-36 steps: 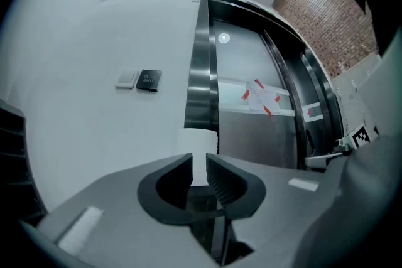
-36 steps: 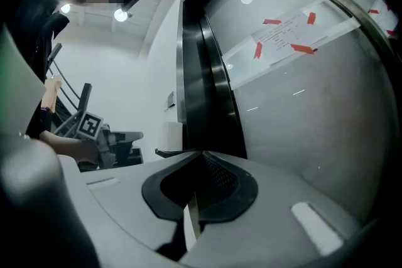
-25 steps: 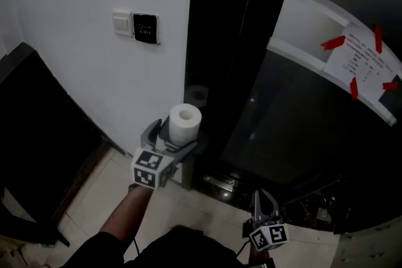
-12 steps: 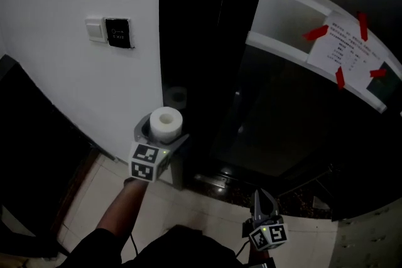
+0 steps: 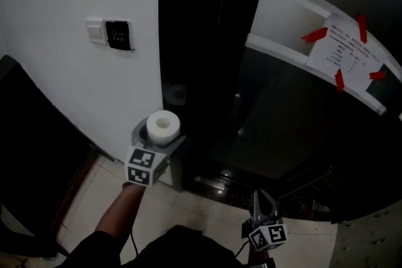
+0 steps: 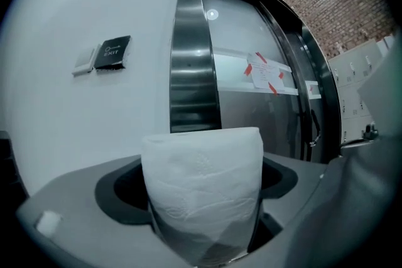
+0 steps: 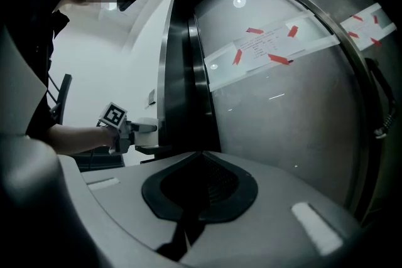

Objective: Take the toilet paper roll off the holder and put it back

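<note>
Closing my left hand-held gripper (image 5: pixel 162 137) around the upright toilet paper roll (image 5: pixel 163 126), not yet squeezing, I judged lift-off and replacing both remained; the right hand-held gripper (image 5: pixel 262 201) hung pressed together, empty.

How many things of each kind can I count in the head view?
Paper roll: 1
Tongs: 2, left tongs closing round the roll, right tongs shut
Wall plates: 2
Paper notice: 1
Red tape strips: 4
Total: 10
</note>
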Tool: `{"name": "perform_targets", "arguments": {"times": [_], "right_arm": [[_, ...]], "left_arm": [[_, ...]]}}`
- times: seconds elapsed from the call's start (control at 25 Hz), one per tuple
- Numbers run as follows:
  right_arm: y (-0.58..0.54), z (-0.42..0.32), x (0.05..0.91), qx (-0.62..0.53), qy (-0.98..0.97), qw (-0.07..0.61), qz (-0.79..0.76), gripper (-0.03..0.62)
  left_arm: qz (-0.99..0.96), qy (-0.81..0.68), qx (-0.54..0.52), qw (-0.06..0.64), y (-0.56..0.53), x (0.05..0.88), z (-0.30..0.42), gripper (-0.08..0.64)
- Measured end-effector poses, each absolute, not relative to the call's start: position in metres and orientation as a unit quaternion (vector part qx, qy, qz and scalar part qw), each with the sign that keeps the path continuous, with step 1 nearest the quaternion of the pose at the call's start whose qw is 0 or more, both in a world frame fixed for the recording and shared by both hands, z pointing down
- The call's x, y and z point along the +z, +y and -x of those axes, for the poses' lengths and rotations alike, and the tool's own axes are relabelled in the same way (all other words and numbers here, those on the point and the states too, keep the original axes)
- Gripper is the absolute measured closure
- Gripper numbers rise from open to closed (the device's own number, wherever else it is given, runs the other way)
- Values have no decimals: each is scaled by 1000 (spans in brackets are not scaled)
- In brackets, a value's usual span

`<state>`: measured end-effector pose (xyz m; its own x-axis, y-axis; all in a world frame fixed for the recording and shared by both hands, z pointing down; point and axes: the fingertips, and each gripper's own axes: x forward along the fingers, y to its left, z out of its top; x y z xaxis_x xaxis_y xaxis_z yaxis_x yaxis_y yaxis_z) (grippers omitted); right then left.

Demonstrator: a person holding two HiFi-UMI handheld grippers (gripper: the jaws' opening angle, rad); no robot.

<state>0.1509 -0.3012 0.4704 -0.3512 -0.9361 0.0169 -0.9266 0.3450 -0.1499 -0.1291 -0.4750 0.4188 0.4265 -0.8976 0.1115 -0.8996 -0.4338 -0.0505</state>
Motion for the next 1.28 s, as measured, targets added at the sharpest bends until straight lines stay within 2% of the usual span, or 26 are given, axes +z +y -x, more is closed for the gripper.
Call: {"name": "perform_targets", "arguments": {"times": [0.52, 0.92, 1.28], "right_arm": [[-306, -122, 471, -69, 851, 33, 520, 578], [-309, -88, 476, -74, 873, 37, 481, 578], [-304, -81, 476, -75, 875, 36, 477, 578]], "left_arm": [[-846, -533, -19, -15, -386, 380, 167, 77], [-825, -565, -7, -14, -325, 399, 200, 77], [-816, -577, -30, 17, -302, 422, 216, 80]]}}
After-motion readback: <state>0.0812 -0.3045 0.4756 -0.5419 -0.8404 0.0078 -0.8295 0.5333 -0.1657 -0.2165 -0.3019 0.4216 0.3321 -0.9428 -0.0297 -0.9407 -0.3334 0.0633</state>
